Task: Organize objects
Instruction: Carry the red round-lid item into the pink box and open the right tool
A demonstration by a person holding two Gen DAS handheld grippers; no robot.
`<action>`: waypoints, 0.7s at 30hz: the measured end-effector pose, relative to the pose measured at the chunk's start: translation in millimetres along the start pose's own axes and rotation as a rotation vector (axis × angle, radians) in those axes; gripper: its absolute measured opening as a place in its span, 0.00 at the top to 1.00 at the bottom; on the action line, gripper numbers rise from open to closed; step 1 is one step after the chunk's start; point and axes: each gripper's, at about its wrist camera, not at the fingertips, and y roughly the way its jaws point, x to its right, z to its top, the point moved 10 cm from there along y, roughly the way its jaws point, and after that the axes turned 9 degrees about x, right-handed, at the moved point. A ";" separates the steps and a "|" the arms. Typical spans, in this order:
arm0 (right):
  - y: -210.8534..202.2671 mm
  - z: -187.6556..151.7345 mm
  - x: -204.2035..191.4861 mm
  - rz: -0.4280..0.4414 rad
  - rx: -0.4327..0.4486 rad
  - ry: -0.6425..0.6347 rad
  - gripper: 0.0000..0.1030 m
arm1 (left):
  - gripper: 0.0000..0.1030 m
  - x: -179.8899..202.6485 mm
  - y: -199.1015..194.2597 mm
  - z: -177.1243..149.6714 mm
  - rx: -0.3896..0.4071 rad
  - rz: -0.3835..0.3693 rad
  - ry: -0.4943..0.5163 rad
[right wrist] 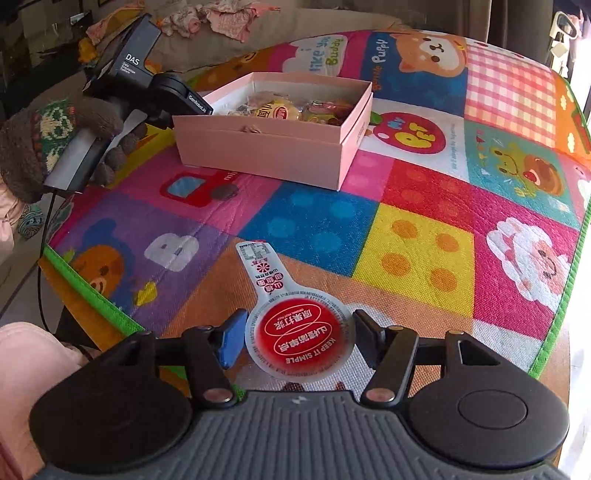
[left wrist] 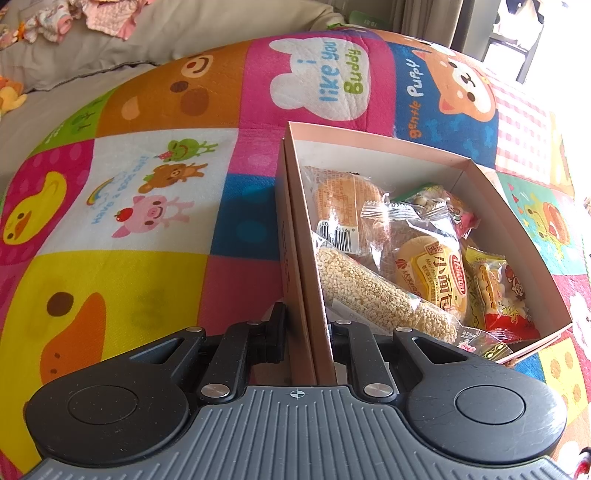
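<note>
Box (left wrist: 369, 155) of pink card sits on the patchwork play mat (left wrist: 147, 221) with its lid off, and everything here is placed by that box; inside it lie wrapped snacks — a puffed-grain bar (left wrist: 373, 291) along the near-left wall, a small bread bun (left wrist: 432, 273) in clear wrap beside it, a larger wrapped bun (left wrist: 343, 206) toward the far corner, and a yellow-and-red candy packet (left wrist: 495, 291) against the right wall. The left tongs (left wrist: 306, 328) are closed narrow on the box's near wall, one finger outside it and one inside, so the wall runs up between them. In the right wrist view the left device (right wrist: 147, 77) shows at the box's left end, held by a hand (right wrist: 55, 136) in a brown knitted glove. The right tongs (right wrist: 299, 339) are well in front of the box, toward the mat's near edge; their blue-padded fingers (right wrist: 232, 339) stand partly apart on either side of a spoon-shaped sealed snack pack (right wrist: 295, 336) with a round red label, its long tab pointing toward the box; the pack lies flat on the mat, and a small gap shows at each side, so the pads do not press on it. Behind the box, beyond the mat, a beige sofa (left wrist: 166, 33) carries crumpled cloth.
</note>
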 end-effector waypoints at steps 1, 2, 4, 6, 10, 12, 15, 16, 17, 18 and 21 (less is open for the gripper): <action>-3.5 10.3 -0.9 0.004 0.020 -0.005 0.41 | 0.84 0.0 0.0 0.0 0.000 0.000 0.000; -7.8 22.1 -1.3 0.007 0.044 -0.012 0.41 | 0.84 0.0 0.0 0.1 0.000 0.000 0.000; -17.2 48.8 -0.7 0.008 0.094 -0.030 0.41 | 0.84 -0.2 -0.1 -0.2 0.000 0.000 0.000; -26.5 83.7 2.4 0.002 0.151 -0.046 0.41 | 0.84 0.0 0.0 0.1 0.001 0.000 -0.002; -30.4 146.9 8.4 -0.009 0.227 -0.055 0.40 | 0.84 -0.2 -0.8 0.0 0.006 -0.005 -0.015; -21.8 172.9 11.2 -0.016 0.245 -0.050 0.40 | 0.84 -0.2 -0.2 0.9 0.007 -0.005 -0.021; 10.3 208.1 12.7 -0.023 0.233 -0.052 0.40 | 0.83 -0.1 0.0 1.1 0.007 -0.006 -0.020; 23.5 217.7 12.7 -0.038 0.231 -0.065 0.40 | 0.83 0.1 -0.1 1.1 0.008 -0.007 -0.020; 37.4 225.5 12.5 -0.045 0.220 -0.073 0.40 | 0.83 -0.3 0.2 1.3 0.009 -0.009 -0.021; 52.2 232.8 11.4 -0.044 0.208 -0.079 0.40 | 0.83 -0.3 0.2 1.3 0.010 -0.011 -0.023; 90.5 248.7 7.1 -0.050 0.195 -0.127 0.40 | 0.83 -1.2 0.5 1.5 0.010 -0.018 -0.031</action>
